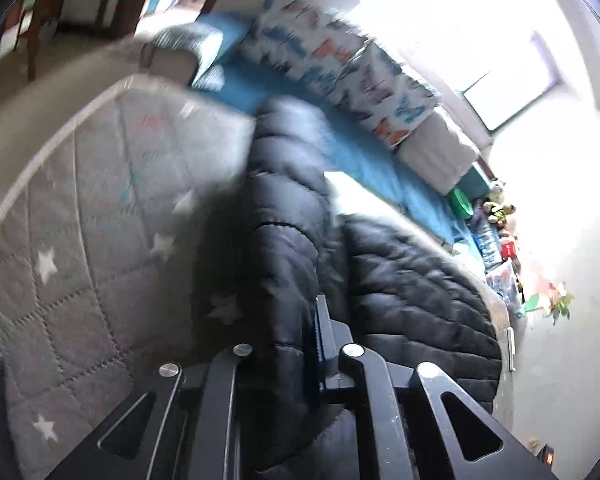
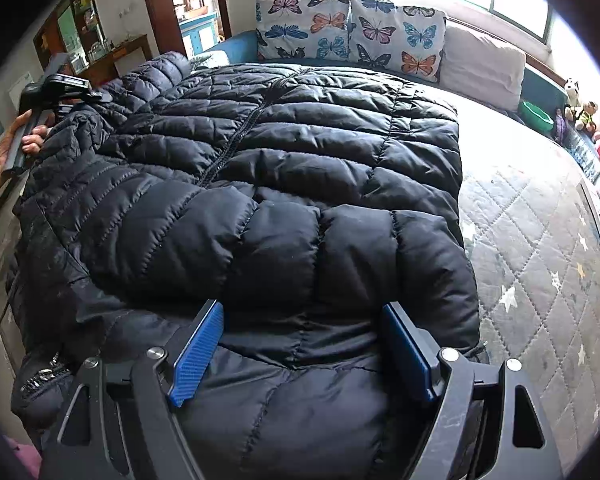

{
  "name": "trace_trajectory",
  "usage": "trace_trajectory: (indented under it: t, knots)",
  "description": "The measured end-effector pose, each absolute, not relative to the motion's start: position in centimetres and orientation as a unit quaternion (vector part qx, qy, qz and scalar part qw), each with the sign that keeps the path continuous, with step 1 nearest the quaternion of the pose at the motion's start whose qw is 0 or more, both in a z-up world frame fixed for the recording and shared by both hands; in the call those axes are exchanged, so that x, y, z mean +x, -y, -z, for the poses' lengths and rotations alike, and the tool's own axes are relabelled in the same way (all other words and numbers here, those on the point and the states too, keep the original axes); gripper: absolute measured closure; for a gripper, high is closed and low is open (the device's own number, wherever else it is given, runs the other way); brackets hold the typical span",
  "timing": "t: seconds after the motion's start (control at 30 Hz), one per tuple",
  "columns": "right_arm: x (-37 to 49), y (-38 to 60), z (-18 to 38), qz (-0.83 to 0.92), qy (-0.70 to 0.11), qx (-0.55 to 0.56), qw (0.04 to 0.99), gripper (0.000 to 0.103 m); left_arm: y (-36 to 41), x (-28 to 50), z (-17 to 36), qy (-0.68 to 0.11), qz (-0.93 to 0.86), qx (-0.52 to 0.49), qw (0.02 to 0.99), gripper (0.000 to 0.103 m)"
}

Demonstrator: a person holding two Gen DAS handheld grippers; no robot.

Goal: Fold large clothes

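while the black puffer jacket (image 2: pixel 260 184) lies spread over the quilted mattress (image 2: pixel 540 264), zip side up, its hem toward the butterfly cushions (image 2: pixel 352 32), my left gripper (image 1: pixel 300 352) is clamped shut on a fold of its fabric. my right gripper (image 2: pixel 300 344) hangs over the near sleeve, jaws wide, blue pads (image 2: pixel 198 352) either side of the padding, not pressing it.

judgement: the step in hand is bringing the left side across. to do it well, keep the left clamp firm on the slippery shell, carry the fold toward the zip line, and let the right jaws close on the sleeve only once it lies flat.

views: right wrist view shows the whole jacket, the person's hand (image 2: pixel 18 140) on the left tool at the jacket's far left edge. left wrist view is blurred; it shows only the pinched ridge rising from the jaws.
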State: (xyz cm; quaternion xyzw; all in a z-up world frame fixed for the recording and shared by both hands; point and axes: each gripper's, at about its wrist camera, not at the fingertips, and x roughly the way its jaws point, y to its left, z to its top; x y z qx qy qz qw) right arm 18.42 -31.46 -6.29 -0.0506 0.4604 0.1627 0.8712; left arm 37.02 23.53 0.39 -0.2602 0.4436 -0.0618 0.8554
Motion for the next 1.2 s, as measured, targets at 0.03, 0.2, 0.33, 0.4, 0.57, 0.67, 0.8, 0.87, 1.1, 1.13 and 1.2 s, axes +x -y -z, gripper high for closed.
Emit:
trace_trajectory:
  t: [0.03,0.2,0.33,0.4,0.57,0.67,0.8,0.87,1.1,1.13,1.2]
  knots:
    - [18.3,31.6,6.1,-0.165,-0.460,-0.043,0.871,0.015,-22.7,36.3,-2.1,-0.429,0.067,-0.244,0.867,0.092]
    - [16.9,32.5,4.0,-0.179,-0.429,-0.005,0.885,0.015,-15.3,30.2,-11.2,-0.349,0.117,-0.131,0.921,0.092]
    - [14.9,33.8,2.0,-0.179,-0.391,0.016,0.903,0.015,-5.8,23.2,-14.2,-0.310,0.168,-0.001,0.936,0.092]
    - [13.8,34.7,1.2,-0.176,-0.377,0.027,0.909,0.015,-1.0,19.5,-13.7,-0.301,0.199,0.052,0.931,0.092]
    - [11.9,37.5,0.9,-0.155,-0.368,0.055,0.915,0.015,9.2,12.4,-7.5,-0.312,0.251,0.176,0.899,0.090]
    - [11.2,39.0,1.2,-0.138,-0.371,0.063,0.916,0.015,12.5,9.3,-3.1,-0.325,0.263,0.217,0.882,0.066]
    - [10.1,41.1,1.5,-0.117,-0.368,0.083,0.919,0.015,14.8,6.4,2.3,-0.333,0.275,0.245,0.868,0.041]
    - [9.8,41.7,1.6,-0.109,-0.367,0.089,0.920,0.015,15.7,5.0,3.9,-0.321,0.278,0.270,0.864,0.026]
    - [9.3,42.3,0.8,-0.099,-0.355,0.096,0.924,0.015,14.4,4.6,3.9,-0.316,0.287,0.222,0.877,0.019]
    - [9.3,42.3,0.7,-0.100,-0.353,0.096,0.925,0.015,13.4,4.6,3.3,-0.319,0.286,0.202,0.881,0.019]
    - [9.2,42.2,0.6,-0.105,-0.351,0.097,0.926,0.015,11.3,4.7,1.4,-0.315,0.280,0.177,0.889,0.016]
